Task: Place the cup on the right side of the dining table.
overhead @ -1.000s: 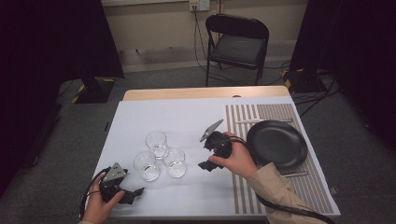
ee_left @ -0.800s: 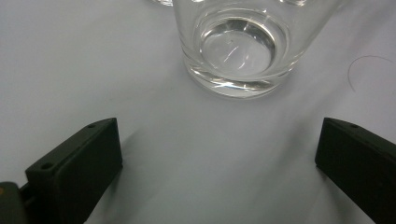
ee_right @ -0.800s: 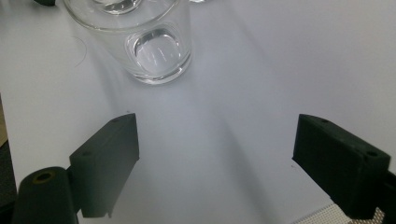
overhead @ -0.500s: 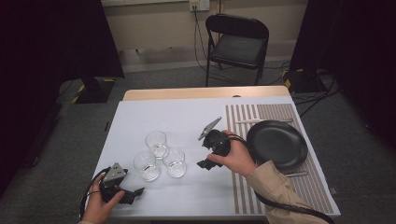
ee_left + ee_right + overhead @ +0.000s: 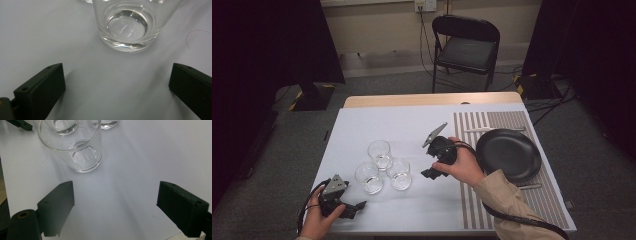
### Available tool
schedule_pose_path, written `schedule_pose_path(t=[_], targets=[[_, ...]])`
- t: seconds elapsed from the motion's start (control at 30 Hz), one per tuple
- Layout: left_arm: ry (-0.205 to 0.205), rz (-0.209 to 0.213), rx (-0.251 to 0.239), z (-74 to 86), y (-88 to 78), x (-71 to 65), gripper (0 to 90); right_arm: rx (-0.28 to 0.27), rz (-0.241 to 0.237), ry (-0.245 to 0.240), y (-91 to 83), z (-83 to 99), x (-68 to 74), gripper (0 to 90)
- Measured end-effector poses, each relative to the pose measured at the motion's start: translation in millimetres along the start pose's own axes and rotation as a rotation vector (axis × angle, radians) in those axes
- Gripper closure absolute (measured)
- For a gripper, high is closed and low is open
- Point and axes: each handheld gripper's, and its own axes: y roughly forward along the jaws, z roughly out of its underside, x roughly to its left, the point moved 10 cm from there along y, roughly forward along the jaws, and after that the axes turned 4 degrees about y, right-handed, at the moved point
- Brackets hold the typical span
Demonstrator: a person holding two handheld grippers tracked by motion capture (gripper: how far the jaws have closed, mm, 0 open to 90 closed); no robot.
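The counter (image 5: 422,210) in front of me is covered by a pale sheet, with a striped mat (image 5: 492,125) along its right side. On that mat sits a round black plate (image 5: 512,155), well apart from the glasses, with a piece of cutlery (image 5: 482,129) lying just beyond it.

Three clear, empty glasses stand upright in a tight cluster left of the counter's middle: the far glass (image 5: 379,152), the near-left glass (image 5: 369,177) and the near-right glass (image 5: 399,173). They stand very close together; I cannot tell whether they touch.

My right gripper (image 5: 431,172) hovers just right of the cluster, in my right hand (image 5: 462,165), pointing toward the glasses. In the right gripper view its jaws stand wide apart with nothing between them, and the near-right glass (image 5: 75,147) stands just ahead of them, a little toward the left jaw, clear of both.

My left gripper (image 5: 357,207) is low at the counter's near-left edge, in my left hand (image 5: 314,222), its jaws aimed toward the cluster. In the left gripper view they too are spread wide and hold nothing; the near-left glass (image 5: 127,27) stands just ahead, roughly centred between them, not touched by either.
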Motion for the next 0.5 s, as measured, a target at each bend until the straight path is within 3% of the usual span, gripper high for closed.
schedule_pose_path(t=[0.5], targets=[[0.000,0.000,0.000,0.0,0.0,0.0,0.0,-0.003,-0.001,-0.010,-4.6,-13.6,0.3,13.4]])
